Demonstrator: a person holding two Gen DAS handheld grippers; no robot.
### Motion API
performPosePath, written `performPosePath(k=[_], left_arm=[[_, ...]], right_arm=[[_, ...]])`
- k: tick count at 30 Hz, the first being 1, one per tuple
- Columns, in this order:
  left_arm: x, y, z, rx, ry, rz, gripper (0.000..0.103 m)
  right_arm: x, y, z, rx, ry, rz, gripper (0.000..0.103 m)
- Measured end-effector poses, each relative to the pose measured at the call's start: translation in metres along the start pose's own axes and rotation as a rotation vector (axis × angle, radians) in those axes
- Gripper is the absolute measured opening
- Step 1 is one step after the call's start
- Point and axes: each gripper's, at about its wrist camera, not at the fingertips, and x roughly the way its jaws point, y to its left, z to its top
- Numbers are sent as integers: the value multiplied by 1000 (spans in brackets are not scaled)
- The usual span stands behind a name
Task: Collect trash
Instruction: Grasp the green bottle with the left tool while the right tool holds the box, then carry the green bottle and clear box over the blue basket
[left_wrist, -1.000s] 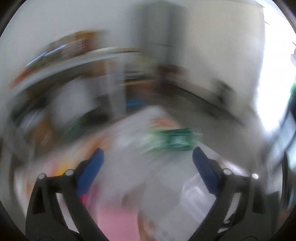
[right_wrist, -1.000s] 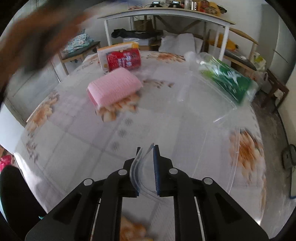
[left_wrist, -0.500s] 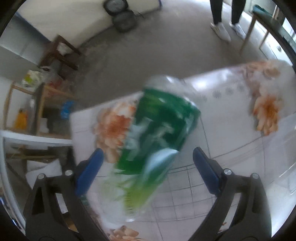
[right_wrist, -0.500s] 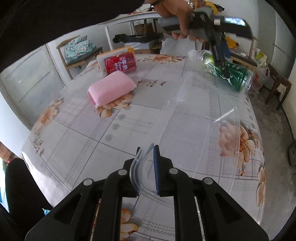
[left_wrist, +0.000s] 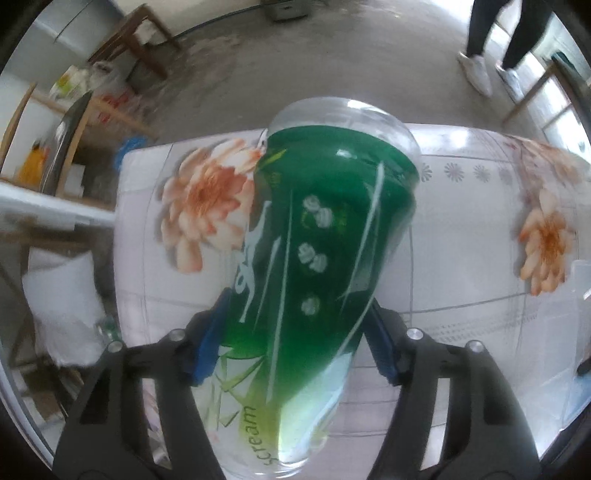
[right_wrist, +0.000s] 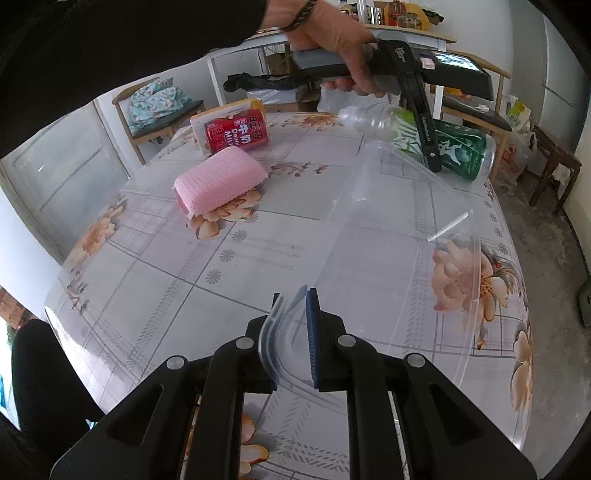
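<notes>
Two claws are working: left claw (left_wrist: 295, 339) is closing around a light, crushable green bottle's (left_wrist: 314, 258) mid-body; right claw (right_wrist: 291, 339) is pinching the clear bin's (right_wrist: 465, 236) rim.

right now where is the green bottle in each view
Left wrist: the green bottle fills the centre, lying between the closing left gripper pads, which touch its sides.
Right wrist: same bottle lies at upper right, far table edge, under the left gripper.
Shared landmark: the floral tablecloth.
</notes>
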Motion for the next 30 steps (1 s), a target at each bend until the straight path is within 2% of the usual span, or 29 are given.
performPosePath(k=[7,16,21,25,30], left_arm=[[-25,-28,-26,-101,-42,60,56],[-82,-49,-48,-228,-127,121,54],[-111,-48,-61,-300,-176,156,54],[-127,-51,-72,-332,-201,179,53],[-138,-57,-82,-372,-249,154,53]], right_arm=[[-1,-3,0,22,-18,-9,13],[-8,-12,0,88,-51,37,11],[-12,-15,3,125,-63,86,11],[-15,-14,4,128,-74,87,11],[-20,-11,7,131,-96,83,11]])
